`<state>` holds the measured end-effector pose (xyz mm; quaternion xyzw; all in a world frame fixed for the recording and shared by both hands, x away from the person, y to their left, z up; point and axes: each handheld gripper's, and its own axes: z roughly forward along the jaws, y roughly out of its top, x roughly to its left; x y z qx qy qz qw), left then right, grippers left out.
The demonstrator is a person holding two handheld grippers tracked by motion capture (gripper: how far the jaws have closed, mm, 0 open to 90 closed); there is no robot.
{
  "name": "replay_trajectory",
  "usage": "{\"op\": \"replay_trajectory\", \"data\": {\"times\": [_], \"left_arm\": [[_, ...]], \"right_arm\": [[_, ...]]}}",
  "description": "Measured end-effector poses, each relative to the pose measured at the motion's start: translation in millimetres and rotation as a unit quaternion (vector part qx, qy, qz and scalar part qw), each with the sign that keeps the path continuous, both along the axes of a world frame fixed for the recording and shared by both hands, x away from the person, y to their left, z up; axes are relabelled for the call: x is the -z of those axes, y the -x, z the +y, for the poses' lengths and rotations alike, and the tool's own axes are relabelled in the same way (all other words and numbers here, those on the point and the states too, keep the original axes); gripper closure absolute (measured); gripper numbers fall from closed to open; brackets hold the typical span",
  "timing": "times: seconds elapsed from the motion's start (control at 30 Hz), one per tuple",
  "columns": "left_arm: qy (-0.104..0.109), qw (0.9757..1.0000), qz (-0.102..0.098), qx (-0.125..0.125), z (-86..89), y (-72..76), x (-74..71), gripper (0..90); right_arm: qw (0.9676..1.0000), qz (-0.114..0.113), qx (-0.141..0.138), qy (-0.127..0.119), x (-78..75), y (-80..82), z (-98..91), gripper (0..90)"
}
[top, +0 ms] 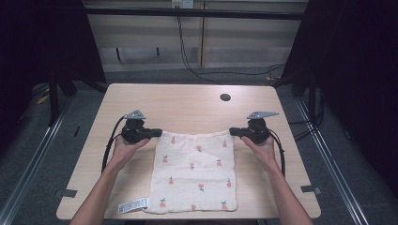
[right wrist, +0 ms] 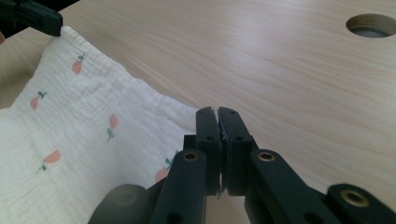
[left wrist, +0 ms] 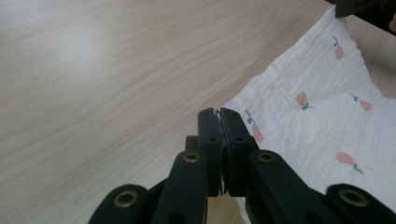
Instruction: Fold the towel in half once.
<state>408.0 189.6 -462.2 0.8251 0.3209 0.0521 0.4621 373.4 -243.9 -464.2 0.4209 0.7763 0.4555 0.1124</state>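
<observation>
You have the cream muslin cloth with small red flower prints (top: 195, 171) flat on the pale wooden surface (top: 187, 103), left gripper (top: 157, 133) and right gripper (top: 233, 132) fingers clamped on its far corners. Next probably calls for lifting both corners evenly toward you to fold.

No legible text on cloth's tag (top: 133, 206)

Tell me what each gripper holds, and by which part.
Both hold the cloth: the left gripper pinches its far left corner, the right gripper its far right corner.
</observation>
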Motion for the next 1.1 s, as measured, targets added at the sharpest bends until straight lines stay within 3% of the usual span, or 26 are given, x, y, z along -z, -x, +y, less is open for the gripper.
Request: {"op": "replay_trajectory", "data": {"times": [0.3, 0.37, 0.4, 0.53, 0.67, 0.73, 0.97, 1.1], "left_arm": [[0.017, 0.9996, -0.024, 0.005, -2.0, 5.1, -14.5, 88.2], [0.018, 0.9990, -0.041, -0.003, -2.5, 8.3, -18.8, 88.2], [0.021, 0.9987, -0.047, 0.001, -4.1, 10.5, -22.5, 88.3], [0.037, 0.9975, -0.059, 0.004, -5.2, 13.8, -31.8, 88.3], [0.027, 0.9987, -0.043, 0.006, -5.1, 13.0, -20.9, 88.2], [0.031, 0.9989, -0.031, 0.015, -5.2, 15.0, -16.8, 88.2], [0.013, 0.9986, -0.036, 0.037, -12.4, 29.2, -23.3, 88.2], [0.011, 0.9981, -0.046, 0.040, -7.8, 40.6, -31.3, 88.1]], "right_arm": [[0.9993, -0.027, 0.003, -0.024, -15.9, 5.3, -4.2, 88.2], [0.9988, -0.038, 0.002, -0.030, -22.4, 7.3, -3.7, 88.3], [0.9981, -0.054, -0.001, -0.030, -34.4, 10.2, -3.1, 88.4], [0.9966, -0.073, -0.009, -0.039, -48.7, 15.5, -3.1, 88.6], [0.9972, -0.062, -0.011, -0.039, -42.8, 15.4, -4.2, 88.7], [0.9980, -0.048, -0.011, -0.039, -37.7, 17.5, -4.2, 88.7], [0.9985, -0.037, -0.032, -0.024, -40.5, 33.6, -1.8, 88.6], [0.9981, -0.044, -0.035, -0.027, -44.7, 43.4, -7.0, 88.6]]}}
